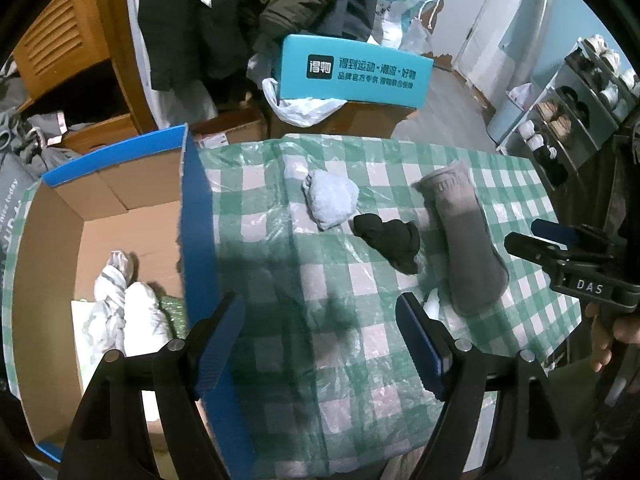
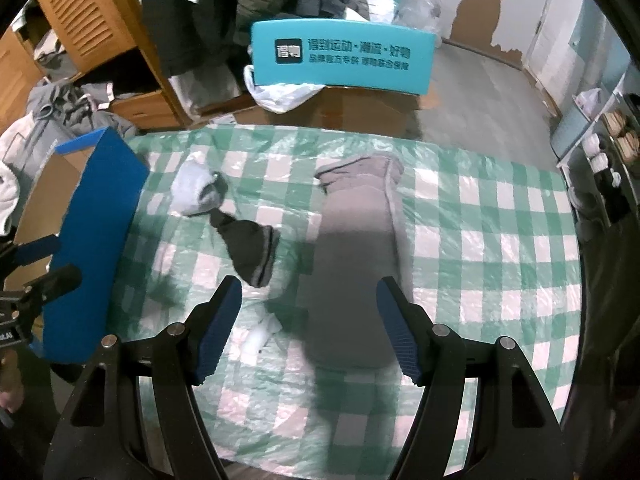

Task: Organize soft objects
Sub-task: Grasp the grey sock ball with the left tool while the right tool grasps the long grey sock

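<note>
Left gripper [image 1: 320, 344]: jaws spread, nothing held, positioned over the near edge of the table [image 1: 360, 360], straddling the blue wall of the cardboard box [image 1: 52, 240]. Right gripper [image 2: 308, 328]: jaws spread, nothing held, positioned over the near end of the grey sock [image 2: 352, 260].

Table is covered with a green-and-white checked plastic cloth [image 2: 480, 260].

Box is set at the table's left side, open top. White-and-grey bundles [image 1: 128, 312] are seen lying inside it, with something green just beside them.

On the cloth, near to far:
- Grey sock, laid lengthwise, cuff at the far end.
- Black sock [image 2: 248, 248], rolled up, just left of the grey one, apart from it.
- Light blue sock [image 2: 196, 192], balled up, further left and back, touching the black sock's tip.
- Small white scrap [image 2: 260, 334] is seen near the grey sock's near end.

Beyond the table: teal box [image 2: 340, 60] with printed lettering, white plastic bag [image 2: 280, 98] under its edge, dark coats [image 1: 240, 12] hung behind, wooden cabinet [image 2: 88, 24] at left, shoe rack [image 1: 568, 112] at right.
</note>
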`<state>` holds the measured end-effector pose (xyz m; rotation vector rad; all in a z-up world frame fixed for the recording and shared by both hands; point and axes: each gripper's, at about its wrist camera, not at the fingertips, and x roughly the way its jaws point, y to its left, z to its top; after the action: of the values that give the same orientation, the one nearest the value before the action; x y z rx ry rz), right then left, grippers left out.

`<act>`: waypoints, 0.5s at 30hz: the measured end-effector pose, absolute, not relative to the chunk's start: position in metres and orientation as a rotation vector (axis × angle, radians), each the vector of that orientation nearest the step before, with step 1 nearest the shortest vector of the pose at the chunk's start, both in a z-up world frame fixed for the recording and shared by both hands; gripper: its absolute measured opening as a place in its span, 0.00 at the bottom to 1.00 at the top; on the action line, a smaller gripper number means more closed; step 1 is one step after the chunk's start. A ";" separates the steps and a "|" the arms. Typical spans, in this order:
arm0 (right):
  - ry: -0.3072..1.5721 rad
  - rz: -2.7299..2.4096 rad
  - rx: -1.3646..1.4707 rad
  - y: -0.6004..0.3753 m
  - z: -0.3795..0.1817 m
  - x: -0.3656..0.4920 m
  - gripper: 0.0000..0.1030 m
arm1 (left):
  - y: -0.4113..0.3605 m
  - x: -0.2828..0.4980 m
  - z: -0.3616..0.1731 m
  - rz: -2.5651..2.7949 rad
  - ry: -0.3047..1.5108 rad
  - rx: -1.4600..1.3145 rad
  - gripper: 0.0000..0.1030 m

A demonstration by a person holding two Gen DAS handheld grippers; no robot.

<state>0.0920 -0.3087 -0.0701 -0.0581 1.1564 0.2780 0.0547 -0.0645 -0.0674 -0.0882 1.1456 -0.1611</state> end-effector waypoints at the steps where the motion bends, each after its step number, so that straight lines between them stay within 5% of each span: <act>1: 1.159 0.273 -0.060 -0.310 -0.072 0.093 0.68 | -0.066 0.056 -0.068 -0.165 1.149 -0.091 0.77; 15: 1.206 0.212 -0.081 -0.313 -0.098 0.127 0.68 | -0.074 0.096 -0.087 -0.180 1.182 -0.139 0.79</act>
<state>0.1267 -0.3132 -0.0977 -0.0808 1.2057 0.2125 0.0965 -0.0741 -0.0874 -0.1390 1.1825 -0.1802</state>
